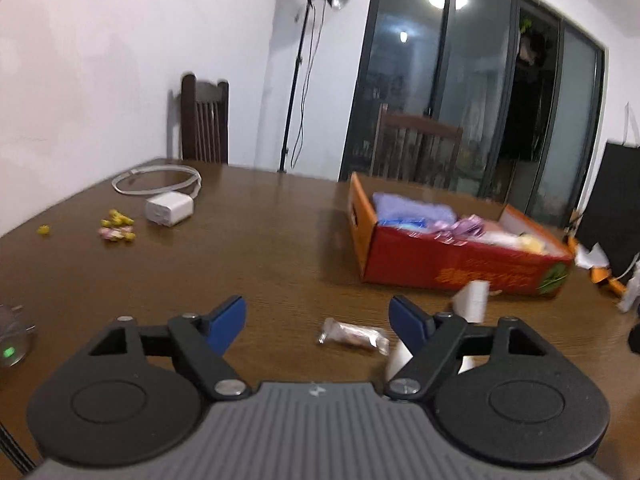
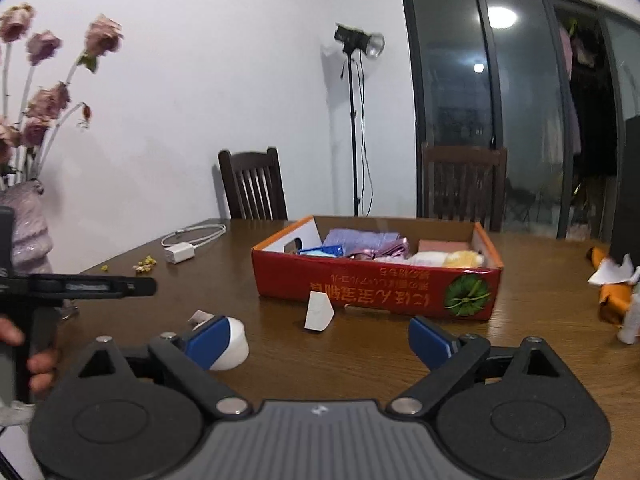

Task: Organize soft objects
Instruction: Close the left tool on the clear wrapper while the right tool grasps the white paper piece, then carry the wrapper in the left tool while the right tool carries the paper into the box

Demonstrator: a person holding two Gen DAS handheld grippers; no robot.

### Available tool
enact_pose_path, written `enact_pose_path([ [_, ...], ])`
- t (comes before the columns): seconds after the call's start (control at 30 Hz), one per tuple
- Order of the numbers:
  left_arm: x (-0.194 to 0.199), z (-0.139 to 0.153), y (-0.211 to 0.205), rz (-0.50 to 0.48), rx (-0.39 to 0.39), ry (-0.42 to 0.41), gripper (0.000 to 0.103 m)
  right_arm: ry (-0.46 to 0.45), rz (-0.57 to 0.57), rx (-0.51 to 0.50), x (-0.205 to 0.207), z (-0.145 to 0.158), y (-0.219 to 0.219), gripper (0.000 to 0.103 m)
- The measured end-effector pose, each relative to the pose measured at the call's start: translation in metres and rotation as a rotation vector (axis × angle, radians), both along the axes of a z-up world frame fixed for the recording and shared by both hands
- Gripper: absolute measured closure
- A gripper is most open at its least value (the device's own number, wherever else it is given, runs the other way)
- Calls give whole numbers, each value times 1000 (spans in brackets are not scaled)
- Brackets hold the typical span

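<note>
My left gripper hovers low over the brown table, jaws open and empty. A clear-wrapped pinkish packet lies on the wood just ahead, nearer the right finger. A white foam wedge and a white rounded piece lie behind that finger. The red cardboard box holds a purple towel and other soft items. My right gripper is open and empty too. The white rounded piece lies against its left finger, and the wedge stands before the box.
A white charger with coiled cable and small yellow bits lie far left. Two dark chairs and a light stand stand behind the table. A vase of dried roses stands at left, and orange and white clutter at right.
</note>
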State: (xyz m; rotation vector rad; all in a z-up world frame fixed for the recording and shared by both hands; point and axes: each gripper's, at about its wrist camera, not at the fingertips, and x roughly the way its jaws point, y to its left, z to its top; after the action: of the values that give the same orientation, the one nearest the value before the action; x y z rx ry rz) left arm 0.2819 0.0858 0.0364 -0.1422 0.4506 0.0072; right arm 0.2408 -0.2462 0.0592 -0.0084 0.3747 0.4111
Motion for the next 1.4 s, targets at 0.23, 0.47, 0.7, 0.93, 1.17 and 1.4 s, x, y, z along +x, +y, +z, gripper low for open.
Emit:
enact_pose_path([
  [0.23,63,-30,-5,-114,-20,141,23,84,15,22,86,-16,26,19],
  [0.47,67,-36,-13,-171,-35,168,34,187,31,17,155,-39,58,42],
  [0.7,65,-36,-11,-160,-77,164,62,249,33,41,175,-59,58,82],
  [0.93,67,-34,-9,-150,-92,159,64,233,57,86,172,-57,53,84],
  [1.17,45,14,-6,-163,-189,73,64,153,105,166,131,-26,26,84],
  [1.4,81,67,-49,-240,-143,-25,63,97,126,242,152,16,-6,84],
])
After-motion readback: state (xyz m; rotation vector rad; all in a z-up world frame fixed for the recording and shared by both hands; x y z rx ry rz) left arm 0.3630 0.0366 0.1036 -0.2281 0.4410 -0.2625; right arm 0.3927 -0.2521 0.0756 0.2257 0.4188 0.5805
